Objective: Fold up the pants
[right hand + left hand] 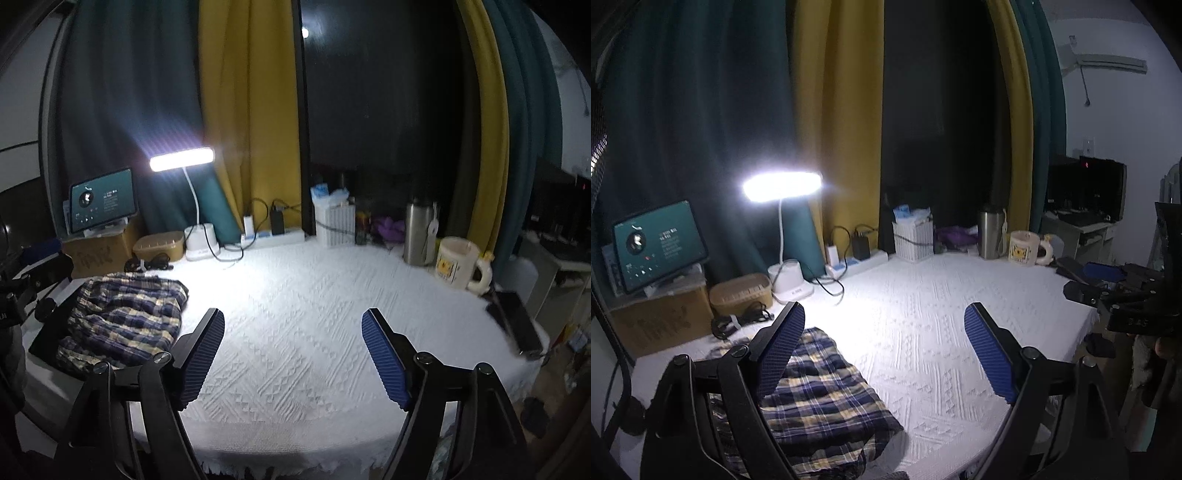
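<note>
From my left wrist view, my left fingers stand spread wide with nothing between the blue pads, raised above the surface, which is covered in a white textured cloth. The plaid pants lie folded in a bundle near the front left corner of the surface, partly hidden behind my left-hand finger and clear of both pads. Along the far edge sit a lit desk lamp, a power strip, a white basket, a steel flask and a cream mug. A tablet stands on a cardboard box at the far left corner. My other tool shows at the right edge of this view, past the right edge of the surface.

From my right wrist view, my right fingers are likewise wide apart and hold nothing, hanging over the bare cloth near the front edge. The pants rest by the left edge of the surface, well apart from my pads. The lamp, flask and mug line the far edge, and a dark flat object, too blurred to name, lies at the right edge.
</note>
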A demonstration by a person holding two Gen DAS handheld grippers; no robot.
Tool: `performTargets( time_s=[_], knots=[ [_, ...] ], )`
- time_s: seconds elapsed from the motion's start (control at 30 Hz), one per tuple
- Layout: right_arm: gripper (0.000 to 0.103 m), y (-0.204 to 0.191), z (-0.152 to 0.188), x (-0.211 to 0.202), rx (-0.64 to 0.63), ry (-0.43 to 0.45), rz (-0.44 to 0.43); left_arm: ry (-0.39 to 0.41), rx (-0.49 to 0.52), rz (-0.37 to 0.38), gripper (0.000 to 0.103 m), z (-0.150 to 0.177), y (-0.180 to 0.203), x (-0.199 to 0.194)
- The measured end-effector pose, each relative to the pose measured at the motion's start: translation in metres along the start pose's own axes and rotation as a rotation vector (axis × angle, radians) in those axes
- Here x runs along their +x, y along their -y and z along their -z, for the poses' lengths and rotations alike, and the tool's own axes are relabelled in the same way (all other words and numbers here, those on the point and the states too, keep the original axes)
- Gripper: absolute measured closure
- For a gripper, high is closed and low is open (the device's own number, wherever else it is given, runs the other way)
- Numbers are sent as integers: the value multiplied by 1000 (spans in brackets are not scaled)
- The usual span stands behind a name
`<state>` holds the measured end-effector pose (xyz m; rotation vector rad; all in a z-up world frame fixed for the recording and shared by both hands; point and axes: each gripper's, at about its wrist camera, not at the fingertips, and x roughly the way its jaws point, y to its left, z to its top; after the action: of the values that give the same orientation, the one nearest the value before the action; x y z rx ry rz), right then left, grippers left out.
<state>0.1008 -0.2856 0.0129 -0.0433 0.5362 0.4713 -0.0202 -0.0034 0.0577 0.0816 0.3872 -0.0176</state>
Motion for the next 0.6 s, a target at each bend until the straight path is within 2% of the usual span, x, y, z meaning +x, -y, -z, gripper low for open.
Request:
performTargets(
  time_s=[0.17,0.33,0.47,0.6],
  knots=[
    [14,-6,-14,-24,-34,55,10,33,-4,-10,15,-8,-2,-14],
    [10,-12,-28,-45,-38,112,31,77,-11,-28,15,-18,-3,-34],
    [1,-18,-41,-62,-28,153,54,110,-21,-38,14,-26,-6,-50],
    [0,-29,-51,-80,-47,211,48,138,-48,-39,10,-31,-12,-66]
  ],
)
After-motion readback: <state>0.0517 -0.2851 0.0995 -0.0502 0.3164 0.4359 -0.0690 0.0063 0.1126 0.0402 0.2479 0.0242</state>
